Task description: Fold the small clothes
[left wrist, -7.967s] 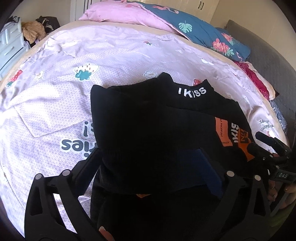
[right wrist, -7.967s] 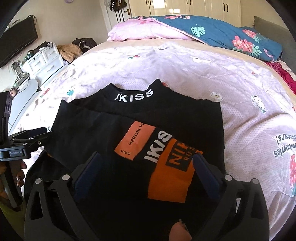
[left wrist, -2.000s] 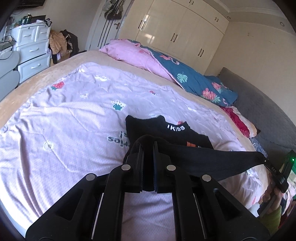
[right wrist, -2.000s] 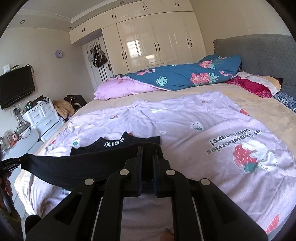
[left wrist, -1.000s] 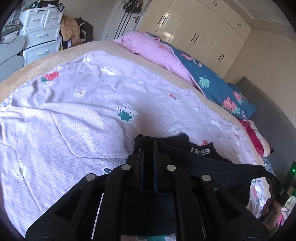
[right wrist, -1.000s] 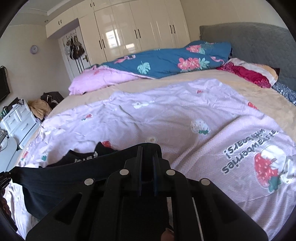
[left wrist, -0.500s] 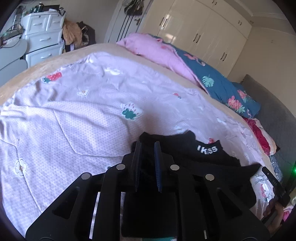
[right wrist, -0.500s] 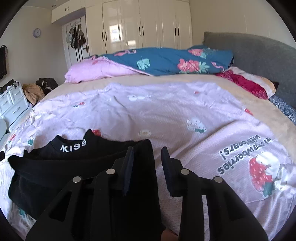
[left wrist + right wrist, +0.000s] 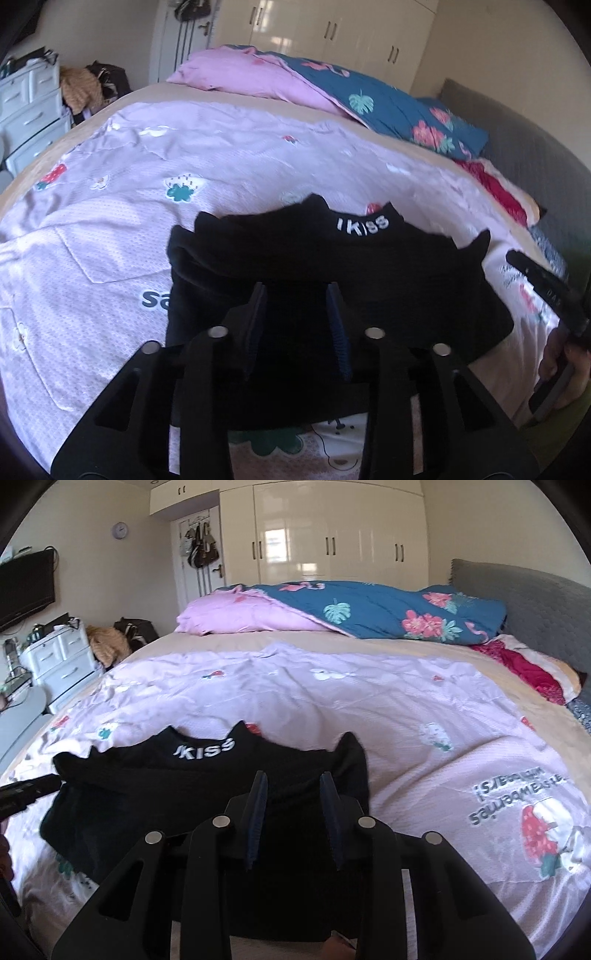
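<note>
a second ago both grippers were clamped on the hem of the black knit top with white lettering (image 9: 332, 266); now the left gripper (image 9: 297, 321) has just been opening and the right gripper (image 9: 290, 808) stands apart too. the top lies folded in half on the lilac printed bedspread (image 9: 406, 716), so this fold looks finished.

Both wrist cameras look closely down across the bed (image 9: 110, 229), sharing the black shirt (image 9: 207, 775).
</note>
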